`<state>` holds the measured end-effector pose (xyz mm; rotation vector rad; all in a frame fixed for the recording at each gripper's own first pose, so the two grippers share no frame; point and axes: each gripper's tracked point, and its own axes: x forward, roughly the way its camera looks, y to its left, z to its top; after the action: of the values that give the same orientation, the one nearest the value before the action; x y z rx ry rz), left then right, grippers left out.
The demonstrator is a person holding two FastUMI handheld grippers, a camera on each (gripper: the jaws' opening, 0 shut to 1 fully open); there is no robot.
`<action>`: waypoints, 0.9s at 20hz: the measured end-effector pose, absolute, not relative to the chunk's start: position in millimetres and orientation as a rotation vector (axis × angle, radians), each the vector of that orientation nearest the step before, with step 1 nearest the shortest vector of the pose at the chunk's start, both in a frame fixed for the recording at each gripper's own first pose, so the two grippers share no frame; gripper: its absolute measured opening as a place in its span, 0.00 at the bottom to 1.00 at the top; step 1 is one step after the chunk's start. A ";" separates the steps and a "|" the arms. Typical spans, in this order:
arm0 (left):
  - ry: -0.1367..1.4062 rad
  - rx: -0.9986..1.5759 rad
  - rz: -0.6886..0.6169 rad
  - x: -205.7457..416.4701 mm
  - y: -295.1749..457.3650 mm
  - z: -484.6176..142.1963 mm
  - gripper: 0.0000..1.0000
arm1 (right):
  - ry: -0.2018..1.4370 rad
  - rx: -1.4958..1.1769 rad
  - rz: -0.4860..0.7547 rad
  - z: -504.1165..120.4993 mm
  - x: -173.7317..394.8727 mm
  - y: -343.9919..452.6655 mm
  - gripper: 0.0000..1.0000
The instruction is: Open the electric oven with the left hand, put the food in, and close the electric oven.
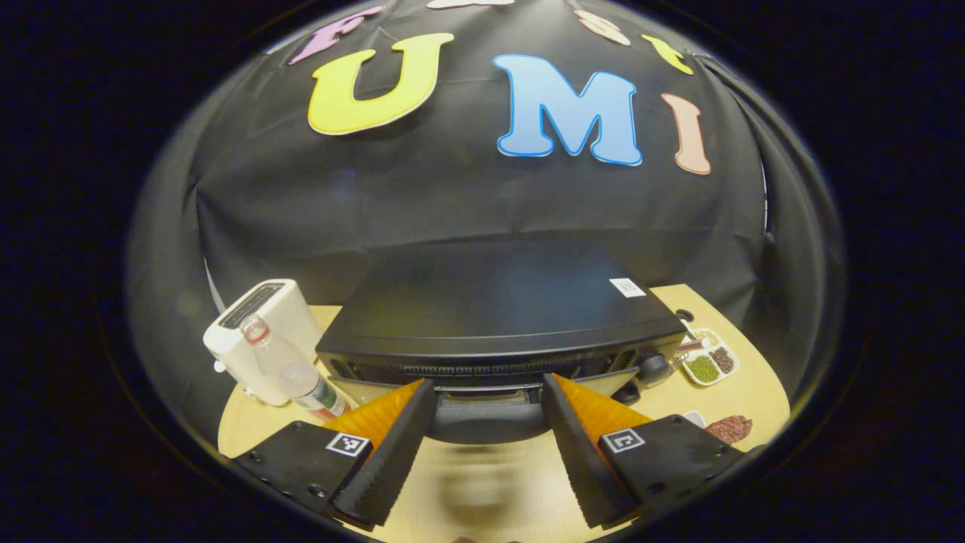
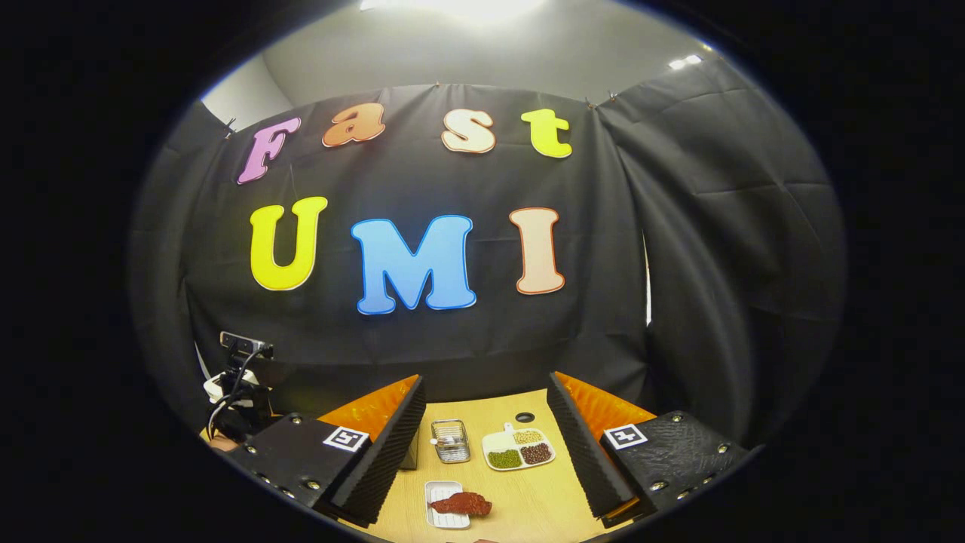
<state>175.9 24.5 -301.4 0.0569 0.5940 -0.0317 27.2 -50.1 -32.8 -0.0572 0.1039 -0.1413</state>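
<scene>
left gripper (image 1: 488, 422) wide, at oven (image 1: 497, 317) front edge | right gripper (image 2: 486, 445) wide, above food (image 2: 461, 503)

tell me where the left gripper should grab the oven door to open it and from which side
Grip the door handle, the dark bar along the top front edge of the oven. Come straight from the front: the left gripper is already open with the bar between its fingers. Closing there and pulling back and down would likely swing the door open.
</scene>
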 end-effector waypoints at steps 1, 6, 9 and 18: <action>0.596 0.054 -0.031 169.3 24.3 -303.5 0.96 | 0.101 -0.057 -0.138 -31.1 25.8 -48.3 0.98; 0.628 0.060 -0.023 136.0 24.9 -321.8 0.99 | 0.094 -0.065 -0.130 -29.3 17.0 -46.1 0.98; 0.653 0.051 -0.033 122.9 24.7 -331.4 0.96 | 0.098 -0.071 -0.133 -30.1 12.6 -47.1 0.98; 0.737 0.028 -0.046 87.0 28.9 -366.7 0.99 | 0.118 -0.081 -0.136 -34.9 0.2 -45.0 0.98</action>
<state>87.0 28.9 -366.7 0.0278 0.7368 -0.0458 0.2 -45.0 -34.9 -0.0809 0.1185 -0.1358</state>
